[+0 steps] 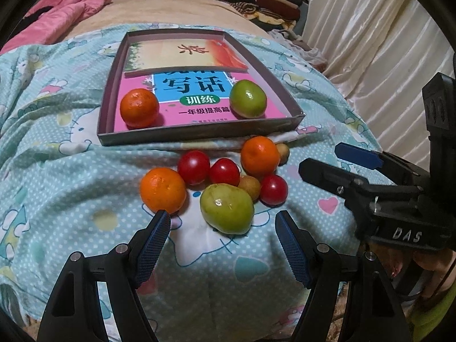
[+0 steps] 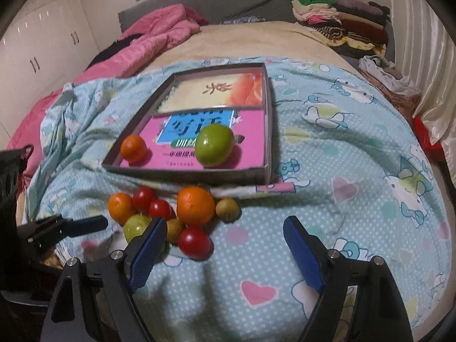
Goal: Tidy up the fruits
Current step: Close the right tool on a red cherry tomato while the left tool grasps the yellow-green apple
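A shallow grey box (image 1: 196, 136) (image 2: 185, 172) lies on the bed and holds an orange (image 1: 139, 108) (image 2: 133, 148) at its front left and a green fruit (image 1: 248, 98) (image 2: 214, 145) at its front right. In front of it lies a pile: two oranges (image 1: 163, 190) (image 1: 260, 156), three red tomatoes (image 1: 193, 167), a green fruit (image 1: 226, 208) and small brown fruits (image 1: 249, 186). My left gripper (image 1: 223, 238) is open, just short of the green fruit. My right gripper (image 2: 225, 240) is open and empty, right of the pile near a tomato (image 2: 194, 242).
The bed is covered by a light blue cartoon-print sheet (image 2: 342, 199). A pink quilt (image 2: 159, 31) lies at the back left, folded clothes (image 2: 342, 20) at the back right. White curtains (image 1: 370, 42) hang on the right. The right gripper's body (image 1: 384, 193) shows beside the pile.
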`<state>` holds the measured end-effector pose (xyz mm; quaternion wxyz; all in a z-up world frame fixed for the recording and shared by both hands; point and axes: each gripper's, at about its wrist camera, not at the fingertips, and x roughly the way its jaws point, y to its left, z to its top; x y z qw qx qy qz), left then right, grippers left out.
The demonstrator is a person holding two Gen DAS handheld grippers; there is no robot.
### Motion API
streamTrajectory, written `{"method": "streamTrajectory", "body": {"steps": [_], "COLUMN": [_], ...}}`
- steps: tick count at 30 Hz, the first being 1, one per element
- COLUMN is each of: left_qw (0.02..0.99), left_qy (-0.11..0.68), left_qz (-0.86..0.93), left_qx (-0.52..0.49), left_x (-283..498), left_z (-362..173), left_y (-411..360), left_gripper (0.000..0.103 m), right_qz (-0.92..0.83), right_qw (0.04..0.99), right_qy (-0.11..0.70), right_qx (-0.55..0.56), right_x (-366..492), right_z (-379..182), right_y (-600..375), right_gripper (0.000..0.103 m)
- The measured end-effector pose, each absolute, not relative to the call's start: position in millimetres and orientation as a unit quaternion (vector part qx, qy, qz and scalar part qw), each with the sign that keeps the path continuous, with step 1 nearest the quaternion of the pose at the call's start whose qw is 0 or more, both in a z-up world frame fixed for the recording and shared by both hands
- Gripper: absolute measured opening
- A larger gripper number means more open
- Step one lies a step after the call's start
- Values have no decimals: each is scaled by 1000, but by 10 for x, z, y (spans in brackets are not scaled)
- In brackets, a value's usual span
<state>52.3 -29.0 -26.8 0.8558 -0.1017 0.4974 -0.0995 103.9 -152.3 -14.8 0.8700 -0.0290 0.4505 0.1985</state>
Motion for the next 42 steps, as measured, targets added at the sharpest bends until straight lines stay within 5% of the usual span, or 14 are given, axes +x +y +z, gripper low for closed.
{"method": "streamTrajectory", "body": {"steps": [18,22,27,42], "left_qw": [859,855,851,845], "left_qy": [495,503,510,515], "left_qz": [-117,-114,-120,-129], "left_qx": [-65,-45,-44,-56], "left_x": [644,673,694,686], "left_z": [-412,-469,-508,-513], "left_y": [-440,-483,-454,-377], "left_gripper": [67,50,49,49], "right_qz": [228,241,259,303], "right_qw": [833,821,806,779], "right_qy": [502,514,526,536], "right_qx": [-48,-60,-83,-117], "right_x": [1117,1114,1107,1196], "right_z": [-289,-337,-409,-586], "right_y": [-1474,-1426,-1320,-1113], "right_gripper": [70,63,48,31]}}
